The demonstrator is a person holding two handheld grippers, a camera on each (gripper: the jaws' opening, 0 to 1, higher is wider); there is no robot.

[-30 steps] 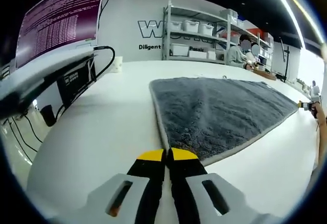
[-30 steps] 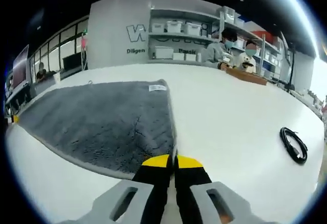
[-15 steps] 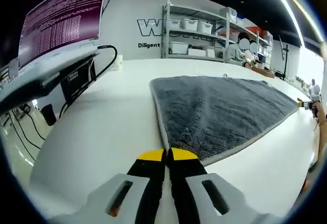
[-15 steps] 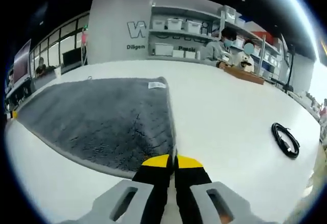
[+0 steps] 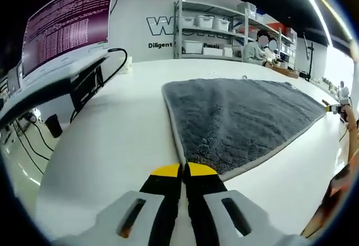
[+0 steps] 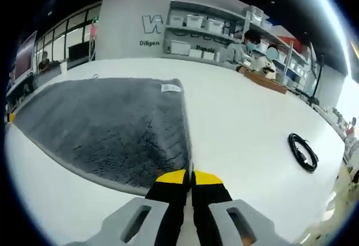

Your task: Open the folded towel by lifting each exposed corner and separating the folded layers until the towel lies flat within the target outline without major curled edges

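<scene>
Gripping: left gripper is clamping the towel corner, jaws together.
Right gripper: jaws are pinching the towel's near corner; towel is spreading ahead-left on the table.
Writing: wall lettering is reading "Diligent"; remainder is obscured.
Towel tag: illegible.

Left gripper: jaws closed, apparently pinching towel corner.
Towel: grey, spread flat on white table.
Monitor: table's left edge.

Yellow-tipped black gripper, grey housing
</scene>
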